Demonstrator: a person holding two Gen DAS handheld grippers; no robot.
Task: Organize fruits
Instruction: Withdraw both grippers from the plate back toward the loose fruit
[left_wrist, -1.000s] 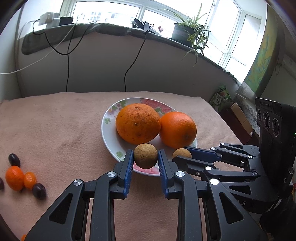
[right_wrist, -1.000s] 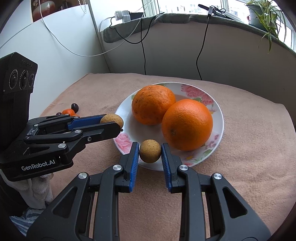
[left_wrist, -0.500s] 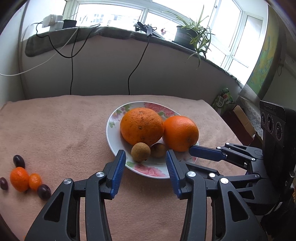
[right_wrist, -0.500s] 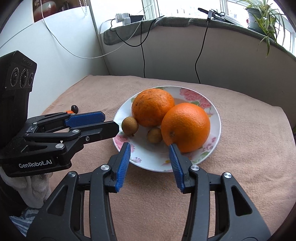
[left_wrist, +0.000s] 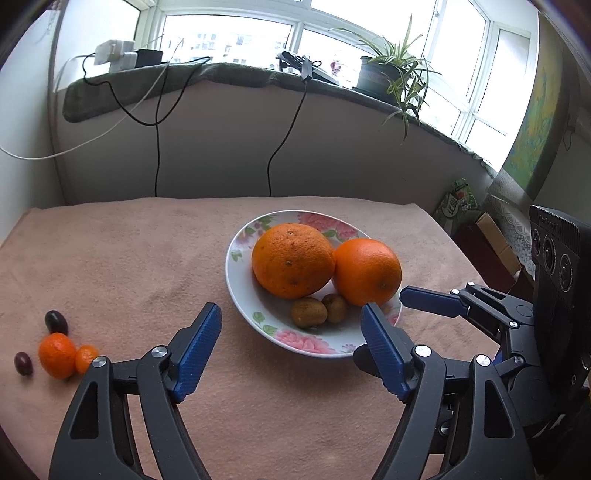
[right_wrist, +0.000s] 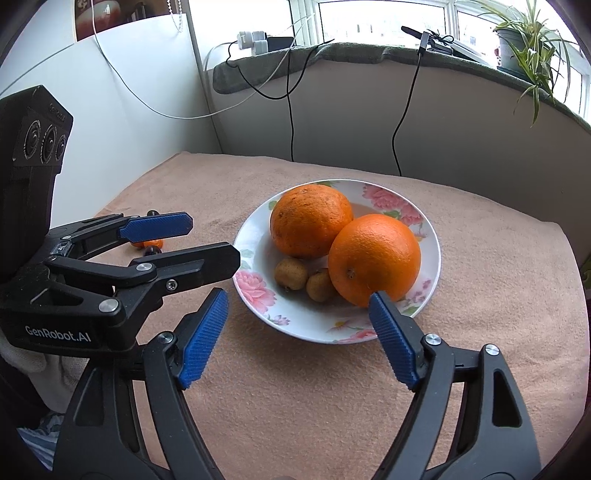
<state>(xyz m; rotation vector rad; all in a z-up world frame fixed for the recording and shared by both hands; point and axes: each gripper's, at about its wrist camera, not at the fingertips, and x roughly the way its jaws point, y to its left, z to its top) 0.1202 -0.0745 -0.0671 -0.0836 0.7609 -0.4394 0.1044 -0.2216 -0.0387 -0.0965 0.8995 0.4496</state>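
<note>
Left hand-held gripper (left_wrist: 290, 339): jaws wide, just opened, nothing between
Right hand-held gripper (right_wrist: 297, 325): likewise wide, just opened, empty
Two longans (right_wrist: 291, 273): in floral plate (right_wrist: 430, 254), touching oranges (right_wrist: 373, 258)
Kumquats (left_wrist: 57, 355): on surface, well apart

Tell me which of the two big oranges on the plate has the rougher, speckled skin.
The left orange, toward the plate's far side: its skin is dull, bumpy and brown-speckled, while the right orange is smooth and evenly bright.
</note>
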